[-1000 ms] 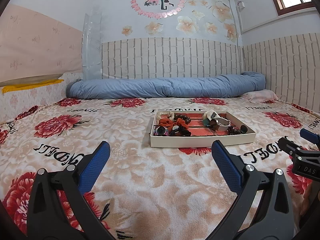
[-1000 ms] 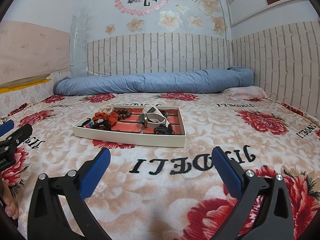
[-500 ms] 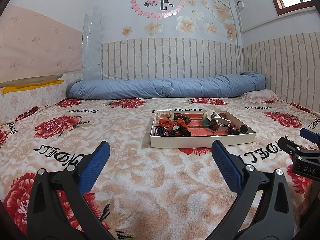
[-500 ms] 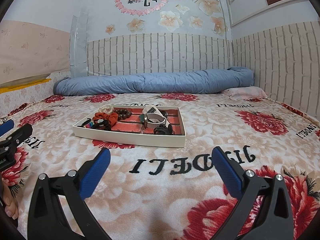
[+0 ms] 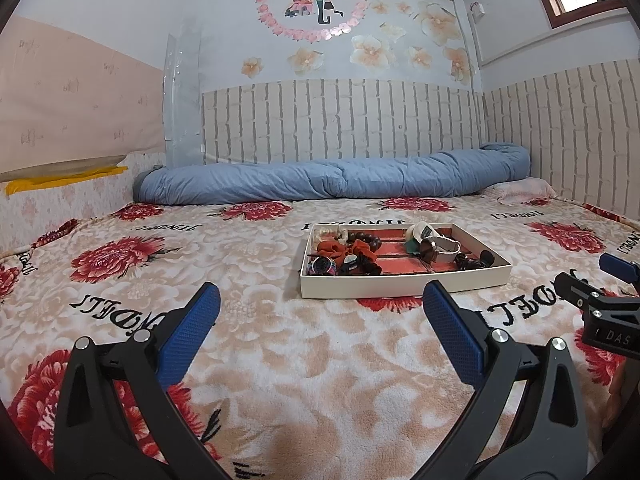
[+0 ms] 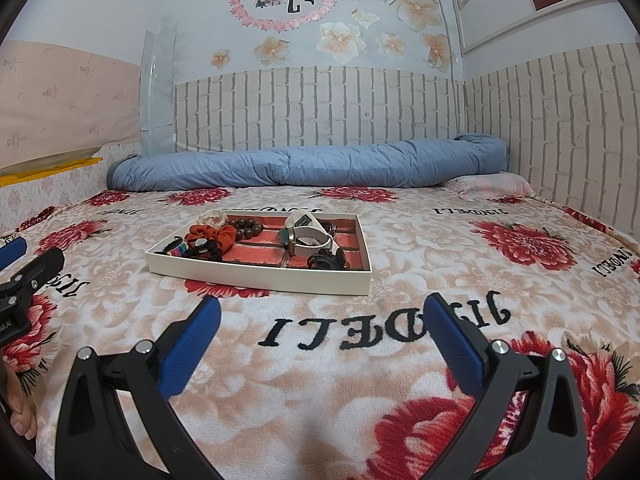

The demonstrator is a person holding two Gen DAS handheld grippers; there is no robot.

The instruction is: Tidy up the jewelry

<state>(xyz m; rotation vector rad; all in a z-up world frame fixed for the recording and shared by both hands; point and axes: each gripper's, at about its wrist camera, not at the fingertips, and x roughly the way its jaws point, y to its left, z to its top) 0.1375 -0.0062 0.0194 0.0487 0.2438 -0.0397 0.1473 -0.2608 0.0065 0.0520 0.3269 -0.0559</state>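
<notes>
A shallow cream tray (image 5: 404, 285) (image 6: 256, 274) with a red divided floor lies on the flowered blanket. It holds an orange scrunchie (image 5: 344, 249) (image 6: 214, 235), dark wooden beads (image 5: 365, 237) (image 6: 245, 227), a white-strapped watch (image 5: 440, 247) (image 6: 312, 240), black hair ties (image 6: 326, 259) and a cream scrunchie (image 6: 212, 217). My left gripper (image 5: 320, 310) hovers open short of the tray's near left corner, nothing between its blue pads. Open too, my right gripper (image 6: 322, 316) hangs just before the tray's near right corner.
A rolled blue duvet (image 5: 332, 178) (image 6: 308, 166) lies along the brick-pattern wall at the back, a pink pillow (image 6: 494, 184) beside it. The other gripper shows at each view's edge (image 5: 604, 304) (image 6: 24, 280). A person's fingers (image 6: 20, 416) show at lower left.
</notes>
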